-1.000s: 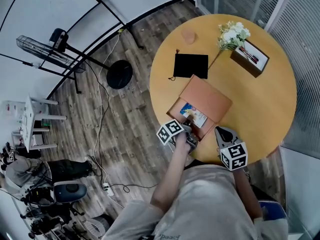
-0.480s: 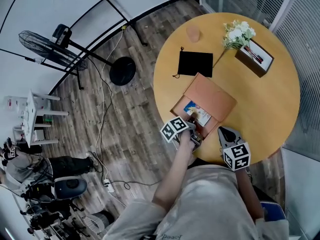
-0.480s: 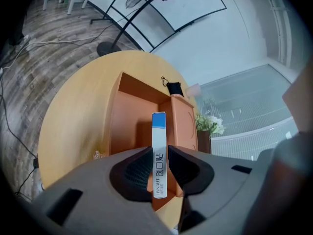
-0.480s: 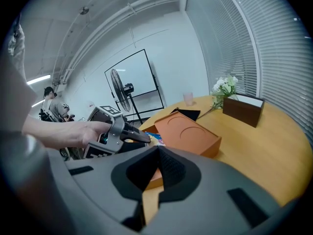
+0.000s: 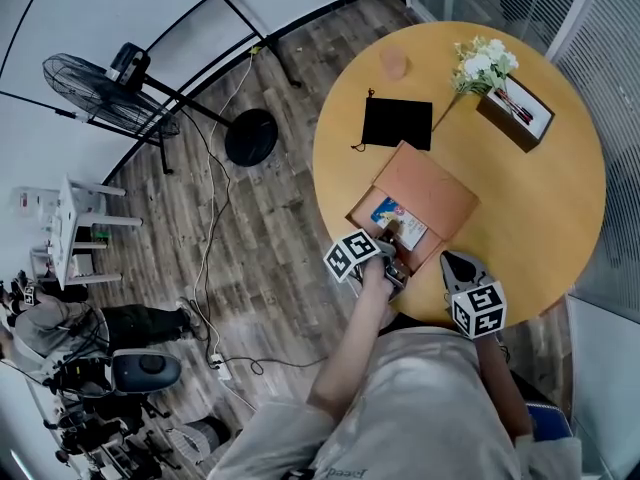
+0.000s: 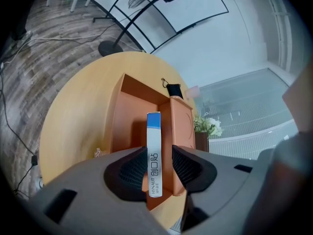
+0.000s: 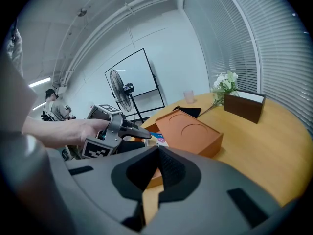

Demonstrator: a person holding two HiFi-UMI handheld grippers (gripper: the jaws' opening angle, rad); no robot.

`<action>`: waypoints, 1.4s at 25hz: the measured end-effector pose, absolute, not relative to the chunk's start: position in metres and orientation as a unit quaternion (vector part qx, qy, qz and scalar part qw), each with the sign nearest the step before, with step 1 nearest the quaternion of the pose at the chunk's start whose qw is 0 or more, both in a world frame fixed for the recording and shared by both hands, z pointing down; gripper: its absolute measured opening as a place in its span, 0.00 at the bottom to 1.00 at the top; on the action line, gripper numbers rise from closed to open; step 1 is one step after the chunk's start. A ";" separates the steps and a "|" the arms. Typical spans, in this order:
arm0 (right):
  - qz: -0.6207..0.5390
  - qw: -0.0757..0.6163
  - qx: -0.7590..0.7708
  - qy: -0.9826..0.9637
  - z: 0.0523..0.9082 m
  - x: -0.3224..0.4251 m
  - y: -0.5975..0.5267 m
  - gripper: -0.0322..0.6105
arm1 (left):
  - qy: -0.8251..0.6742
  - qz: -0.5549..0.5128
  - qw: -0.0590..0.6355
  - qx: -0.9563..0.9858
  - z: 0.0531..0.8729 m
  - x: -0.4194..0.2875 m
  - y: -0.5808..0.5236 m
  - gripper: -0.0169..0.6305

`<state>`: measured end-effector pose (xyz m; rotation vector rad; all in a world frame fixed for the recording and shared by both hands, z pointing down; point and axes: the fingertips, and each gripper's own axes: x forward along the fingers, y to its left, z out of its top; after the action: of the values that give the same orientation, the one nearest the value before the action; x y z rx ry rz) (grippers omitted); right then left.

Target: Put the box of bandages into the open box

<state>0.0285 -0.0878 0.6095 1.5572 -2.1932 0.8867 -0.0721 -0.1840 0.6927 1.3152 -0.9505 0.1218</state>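
The box of bandages [image 6: 153, 155], white with a blue end, stands on edge between the jaws of my left gripper [image 6: 155, 166], over the orange open box [image 6: 132, 116]. Those jaws are opening: a gap shows at the right pad. In the head view the bandage box [image 5: 398, 223] sits inside the open box [image 5: 363, 211], with the left gripper [image 5: 392, 245] at its near end. The lid [image 5: 432, 190] lies alongside. My right gripper [image 5: 452, 262] hovers at the table's near edge with its jaws shut and empty, and its own view shows the same [image 7: 157, 151].
The round wooden table [image 5: 540, 198] carries a black pouch [image 5: 397, 122], a pink cup [image 5: 393, 63], white flowers [image 5: 478, 65] and a dark wooden box [image 5: 514, 111] at the far side. A fan [image 5: 100, 76] and cables are on the floor to the left.
The head view has shifted slightly. Both grippers and the bandage box keep their places relative to the orange box.
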 end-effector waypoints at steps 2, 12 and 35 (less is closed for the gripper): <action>0.308 0.157 0.541 -0.766 0.609 0.027 -0.086 0.05 | -0.423 0.050 0.692 0.583 0.691 -0.073 -0.182 0.24; 0.311 0.173 0.538 -0.764 0.613 0.033 -0.069 0.05 | -0.416 0.050 0.699 0.579 0.692 -0.072 -0.180 0.33; 0.285 0.147 0.491 -0.810 0.575 0.047 -0.075 0.05 | -0.472 0.060 0.640 0.603 0.650 -0.105 -0.139 0.40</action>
<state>0.0471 -0.0753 0.5753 1.4133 -2.3297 0.8210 -0.1052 -0.1395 0.6505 1.3750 -1.0767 0.1365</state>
